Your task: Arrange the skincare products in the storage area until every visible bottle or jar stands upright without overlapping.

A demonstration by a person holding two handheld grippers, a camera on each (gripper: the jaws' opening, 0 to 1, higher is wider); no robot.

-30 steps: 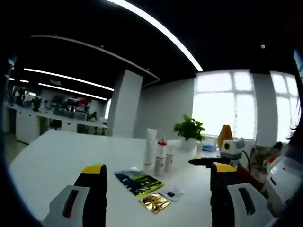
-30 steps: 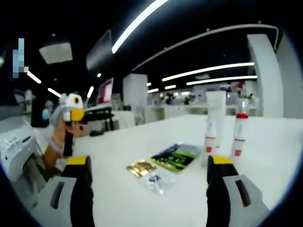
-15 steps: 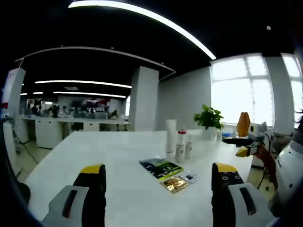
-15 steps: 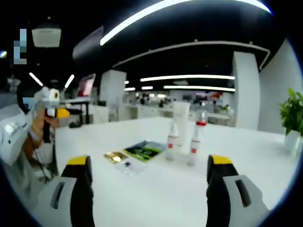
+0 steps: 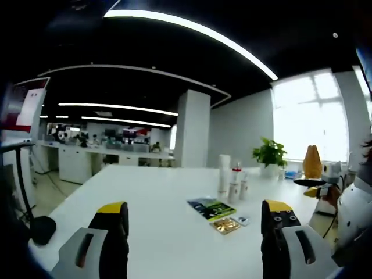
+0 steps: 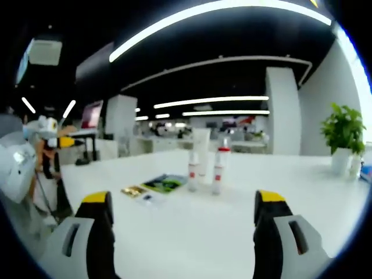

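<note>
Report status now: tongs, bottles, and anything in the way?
Both tongs open, empty. Bottles upright mid-table, apart from tongs. Flat packets beside them.

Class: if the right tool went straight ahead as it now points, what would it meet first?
Probably the red-capped bottle standing beside the white tube; only bare table lies before it, though depth is unclear.

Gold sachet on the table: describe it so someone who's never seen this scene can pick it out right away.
On the long white table, standing white tubes and bottles cluster near the middle. Flat packets lie just in front of them: a dark green-printed packet, then nearer the camera the gold sachet, with a small clear sachet beside it. It is the only shiny gold item, lying flat.
</note>
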